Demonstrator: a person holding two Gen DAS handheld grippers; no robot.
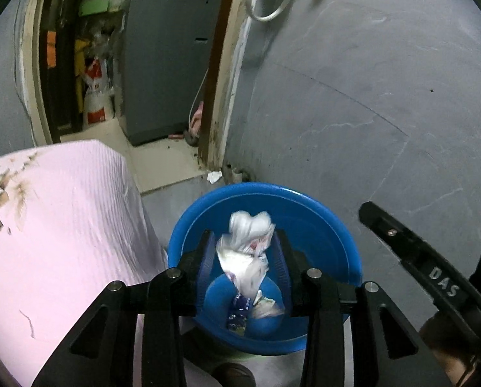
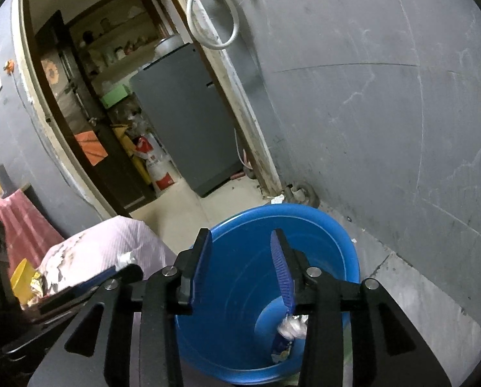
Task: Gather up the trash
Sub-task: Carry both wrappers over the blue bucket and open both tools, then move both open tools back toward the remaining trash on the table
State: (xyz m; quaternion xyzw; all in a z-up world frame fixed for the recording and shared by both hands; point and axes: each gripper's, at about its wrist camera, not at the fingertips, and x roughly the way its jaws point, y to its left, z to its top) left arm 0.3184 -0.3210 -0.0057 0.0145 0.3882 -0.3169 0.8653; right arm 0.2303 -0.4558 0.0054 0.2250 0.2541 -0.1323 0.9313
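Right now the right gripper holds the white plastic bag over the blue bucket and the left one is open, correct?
Not quite: sides are swapped. The left wrist view shows the left gripper holding the white plastic bag over the blue bucket; the right gripper is open.

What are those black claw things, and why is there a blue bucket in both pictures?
Those claws are grabbing tools. A person holds one in each hand, and each tool carries a small camera looking out along its two fingers. So one picture comes from the left tool and the other from the right tool. Both look down into a blue bucket on a grey floor, used for trash. The left tool has a crumpled plastic bag between its fingers, above the bucket. The right tool is open and holds nothing. A few wrappers already lie at the bottom.
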